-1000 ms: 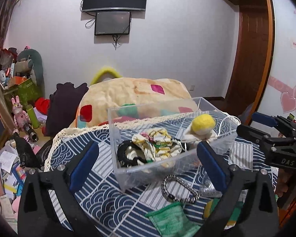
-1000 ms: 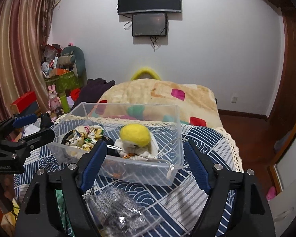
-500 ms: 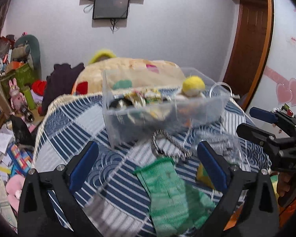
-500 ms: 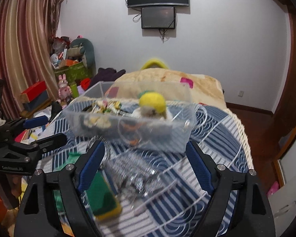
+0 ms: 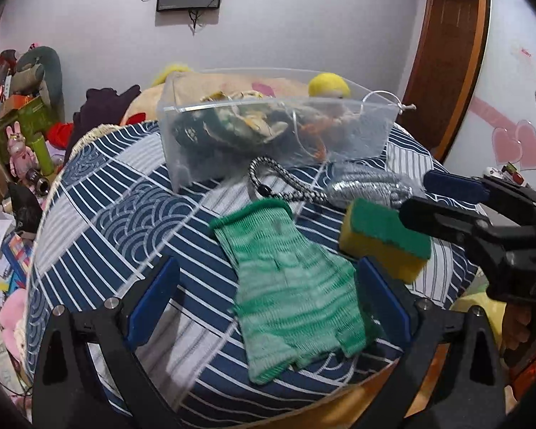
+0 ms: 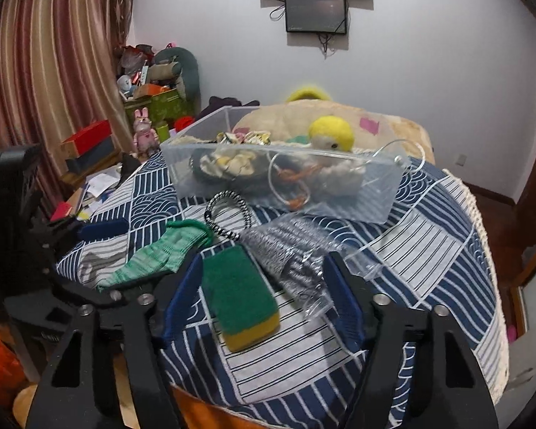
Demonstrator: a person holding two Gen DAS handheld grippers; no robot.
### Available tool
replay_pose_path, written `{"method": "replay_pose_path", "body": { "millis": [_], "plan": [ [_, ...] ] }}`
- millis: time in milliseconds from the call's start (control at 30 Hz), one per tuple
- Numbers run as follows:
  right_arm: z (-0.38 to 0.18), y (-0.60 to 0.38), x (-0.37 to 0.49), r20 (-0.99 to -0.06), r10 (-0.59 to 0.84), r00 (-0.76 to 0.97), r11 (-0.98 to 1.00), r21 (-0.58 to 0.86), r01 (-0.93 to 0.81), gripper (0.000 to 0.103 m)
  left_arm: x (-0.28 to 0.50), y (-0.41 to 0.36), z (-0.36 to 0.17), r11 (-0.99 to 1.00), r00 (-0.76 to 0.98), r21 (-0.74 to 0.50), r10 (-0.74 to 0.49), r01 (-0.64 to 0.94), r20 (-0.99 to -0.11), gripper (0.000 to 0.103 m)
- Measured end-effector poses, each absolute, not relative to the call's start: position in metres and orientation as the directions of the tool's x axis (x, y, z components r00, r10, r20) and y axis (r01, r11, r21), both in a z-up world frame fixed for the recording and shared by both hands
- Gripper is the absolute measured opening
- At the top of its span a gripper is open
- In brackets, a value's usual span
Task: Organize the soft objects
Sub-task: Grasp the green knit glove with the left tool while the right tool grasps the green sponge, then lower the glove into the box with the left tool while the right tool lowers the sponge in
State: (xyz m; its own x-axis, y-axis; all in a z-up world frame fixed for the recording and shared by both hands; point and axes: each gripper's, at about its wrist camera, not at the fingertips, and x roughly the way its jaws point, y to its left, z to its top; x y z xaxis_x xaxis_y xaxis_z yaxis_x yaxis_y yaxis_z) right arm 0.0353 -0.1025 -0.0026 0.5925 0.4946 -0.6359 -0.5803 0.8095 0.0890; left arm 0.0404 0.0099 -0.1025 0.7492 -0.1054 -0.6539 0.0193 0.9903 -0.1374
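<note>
A green knitted glove (image 5: 289, 286) lies flat on the blue patterned tablecloth (image 5: 118, 221), between the open jaws of my left gripper (image 5: 268, 296). A green-and-yellow sponge (image 6: 243, 296) lies between the open jaws of my right gripper (image 6: 264, 293); it also shows in the left wrist view (image 5: 382, 239). Behind them lie a black-and-white cord loop (image 5: 278, 182) and a silver mesh pouch in clear wrap (image 6: 289, 246). A clear plastic bin (image 5: 268, 136) at the back holds soft items and a yellow-headed plush (image 6: 330, 134).
The table's front edge is just below both grippers. A bed with a beige blanket (image 6: 393, 125) stands behind the table. Clutter, boxes and toys (image 6: 150, 107) fill the left side of the room. A wooden door (image 5: 443, 53) is at the right.
Both grippers have drawn back and tilted down: the bin now sits farther away, and the glove and sponge have come between the open jaws.
</note>
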Motion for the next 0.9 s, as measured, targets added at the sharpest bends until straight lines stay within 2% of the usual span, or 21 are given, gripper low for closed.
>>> {"method": "replay_pose_path", "body": {
  "millis": [167, 433, 567, 600, 633, 733, 900],
  "plan": [
    [-0.007, -0.101, 0.035, -0.647, 0.518, 0.559, 0.796, 0.127, -0.591, 0.056, 0.041, 0.010, -0.109, 0.976, 0.719, -0.210, -0.189, 0.061, -0.669, 0.074],
    [-0.019, -0.090, 0.029, -0.674, 0.526, 0.519, 0.771, 0.121, -0.625, 0.055, 0.031, 0.010, -0.110, 0.969, 0.728, -0.233, -0.220, 0.084, -0.649, 0.048],
    [-0.026, -0.082, 0.027, -0.693, 0.506, 0.513, 0.771, 0.097, -0.629, 0.048, 0.025, 0.015, -0.106, 0.961, 0.734, -0.264, -0.239, 0.084, -0.636, 0.033],
    [-0.027, -0.082, 0.028, -0.694, 0.500, 0.519, 0.775, 0.091, -0.625, 0.041, 0.025, 0.016, -0.104, 0.961, 0.737, -0.265, -0.239, 0.083, -0.633, 0.030],
    [-0.027, -0.084, 0.029, -0.696, 0.492, 0.523, 0.782, 0.090, -0.617, 0.040, 0.022, 0.016, -0.103, 0.961, 0.741, -0.263, -0.237, 0.085, -0.628, 0.025],
    [-0.025, -0.091, 0.032, -0.685, 0.512, 0.518, 0.789, 0.135, -0.600, 0.037, 0.018, 0.017, -0.098, 0.965, 0.753, -0.250, -0.225, 0.084, -0.619, 0.022],
    [-0.016, -0.095, 0.026, -0.659, 0.517, 0.546, 0.794, 0.131, -0.594, 0.036, 0.011, 0.016, -0.088, 0.972, 0.775, -0.219, -0.201, 0.083, -0.599, 0.022]
  ]
}}
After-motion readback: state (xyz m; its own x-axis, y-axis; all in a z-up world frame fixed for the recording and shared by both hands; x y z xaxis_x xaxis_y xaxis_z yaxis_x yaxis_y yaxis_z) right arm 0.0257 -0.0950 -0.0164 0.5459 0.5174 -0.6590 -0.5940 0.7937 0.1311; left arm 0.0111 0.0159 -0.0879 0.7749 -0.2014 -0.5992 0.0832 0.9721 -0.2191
